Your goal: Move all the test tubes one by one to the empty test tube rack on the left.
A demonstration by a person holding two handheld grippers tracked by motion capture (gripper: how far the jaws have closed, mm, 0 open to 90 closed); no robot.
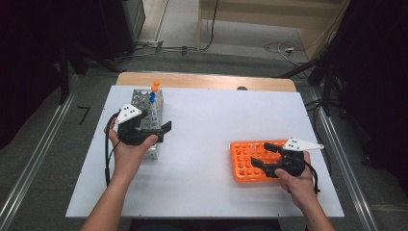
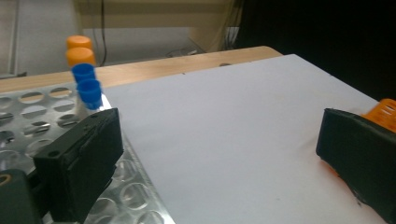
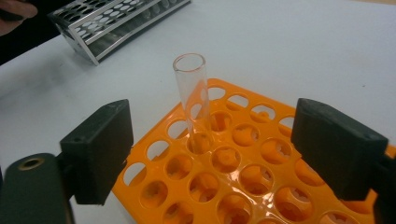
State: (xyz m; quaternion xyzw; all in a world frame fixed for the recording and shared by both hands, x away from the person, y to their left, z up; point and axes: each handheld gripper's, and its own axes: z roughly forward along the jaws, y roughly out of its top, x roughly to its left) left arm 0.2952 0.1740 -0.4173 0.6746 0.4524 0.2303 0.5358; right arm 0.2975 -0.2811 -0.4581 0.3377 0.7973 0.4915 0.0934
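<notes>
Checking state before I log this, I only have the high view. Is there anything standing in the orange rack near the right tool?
Observer: Yes. A clear uncapped tube stands upright in a hole of the orange rack.
Operator: Is the right tool gripping it?
Observer: No. The right tool has its jaws on either side of the tube, with gaps to both pads.
Operator: And the left tool, anything between its jaws?
Observer: Nothing. The left tool is wide open over bare white table.
Operator: What do the capped tubes sit in?
Observer: Two orange-capped tubes and two blue-capped tubes stand in the metal rack.
</notes>
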